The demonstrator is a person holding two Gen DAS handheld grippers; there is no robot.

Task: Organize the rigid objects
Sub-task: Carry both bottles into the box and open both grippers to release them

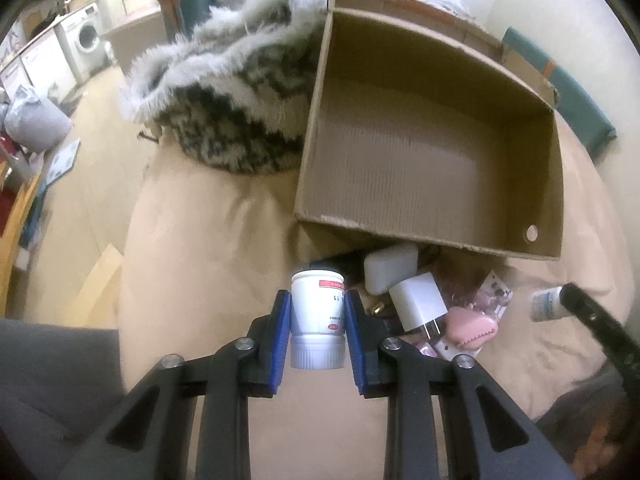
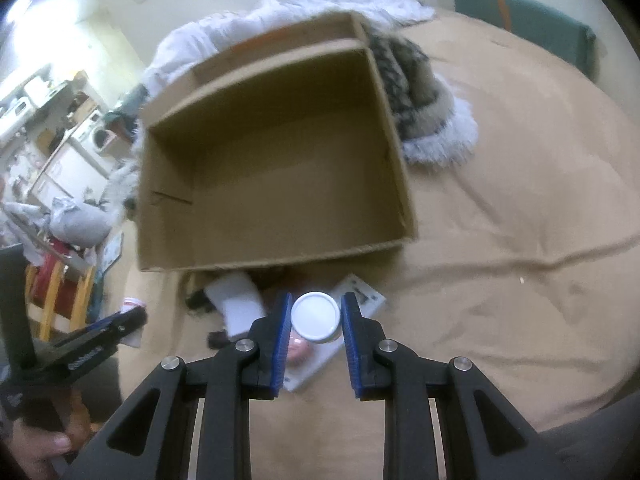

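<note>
My left hand-held gripper [image 1: 318, 320] clamps a white bottle [image 1: 317, 320]; my right hand-held gripper [image 2: 315, 318] pinches a white jar [image 2: 315, 317]. I should carry both level over the cardboard box [image 1: 436, 240] rim before releasing.

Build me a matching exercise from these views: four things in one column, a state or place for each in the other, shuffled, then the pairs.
Things:
1. white bottle with red label
2. white-lidded jar
3. cardboard box
4. white USB charger

States:
A. lying on the beige blanket, prongs showing
B. held in the left gripper
C. nothing visible inside
D. between the right gripper fingers

Pairs: 1-B, 2-D, 3-C, 4-A
</note>
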